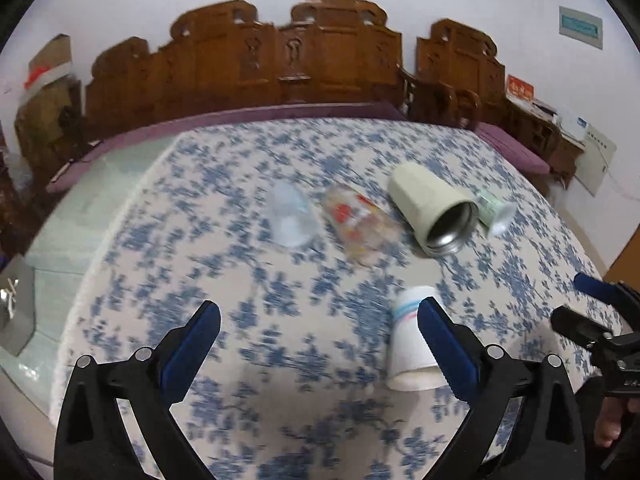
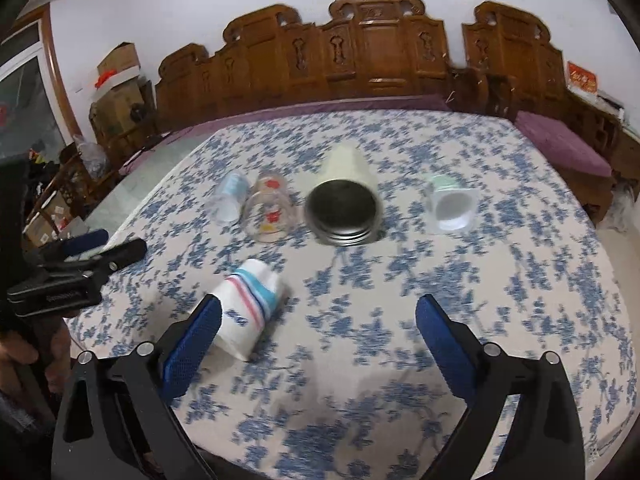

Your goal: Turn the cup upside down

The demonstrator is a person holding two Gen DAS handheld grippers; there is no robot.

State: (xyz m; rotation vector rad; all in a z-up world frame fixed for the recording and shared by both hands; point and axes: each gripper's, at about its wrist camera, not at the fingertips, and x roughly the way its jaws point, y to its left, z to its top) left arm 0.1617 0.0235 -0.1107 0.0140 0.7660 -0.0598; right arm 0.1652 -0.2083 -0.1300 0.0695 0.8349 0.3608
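Note:
Several cups lie on their sides on a blue-flowered tablecloth [image 1: 280,288]. A white paper cup with pink and blue stripes [image 1: 410,340] [image 2: 248,308] lies nearest. Farther back lie a clear plastic cup [image 1: 290,216] [image 2: 230,200], a glass with red prints [image 1: 356,224] [image 2: 272,210], a cream steel-lined tumbler [image 1: 434,208] [image 2: 344,200] and a green-and-white cup [image 1: 496,210] [image 2: 452,204]. My left gripper [image 1: 318,320] is open and empty, its right finger in front of the paper cup. My right gripper [image 2: 318,320] is open and empty, its left finger beside the paper cup.
A carved wooden bench [image 1: 280,64] [image 2: 360,52] with purple cushions runs behind the table. Cardboard boxes [image 2: 120,92] stand at the left. The right gripper shows at the right edge of the left wrist view [image 1: 596,320]; the left gripper shows at the left of the right wrist view [image 2: 80,260].

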